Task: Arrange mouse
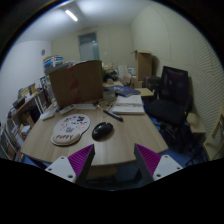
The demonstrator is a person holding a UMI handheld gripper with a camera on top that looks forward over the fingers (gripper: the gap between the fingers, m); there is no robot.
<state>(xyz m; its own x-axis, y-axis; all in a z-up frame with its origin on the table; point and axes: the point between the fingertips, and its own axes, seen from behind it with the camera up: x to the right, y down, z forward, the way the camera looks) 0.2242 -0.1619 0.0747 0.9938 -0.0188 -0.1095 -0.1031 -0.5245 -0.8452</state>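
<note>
A dark computer mouse (pixel 102 130) lies on the light wooden table (pixel 120 145), just ahead of my fingers and a little left of the middle. A round white mouse mat with print (pixel 71 128) lies to its left, touching or nearly touching it. My gripper (pixel 113 163) is open and empty, held above the table's near edge. The purple pads (pixel 82 160) stand wide apart. Nothing is between them.
A big cardboard box (pixel 76 82) stands at the table's back left. A white pad with a black pen (pixel 124 104) lies behind the mouse. A black office chair (pixel 172 95) stands at the right. Cluttered shelves (pixel 25 105) are at the left.
</note>
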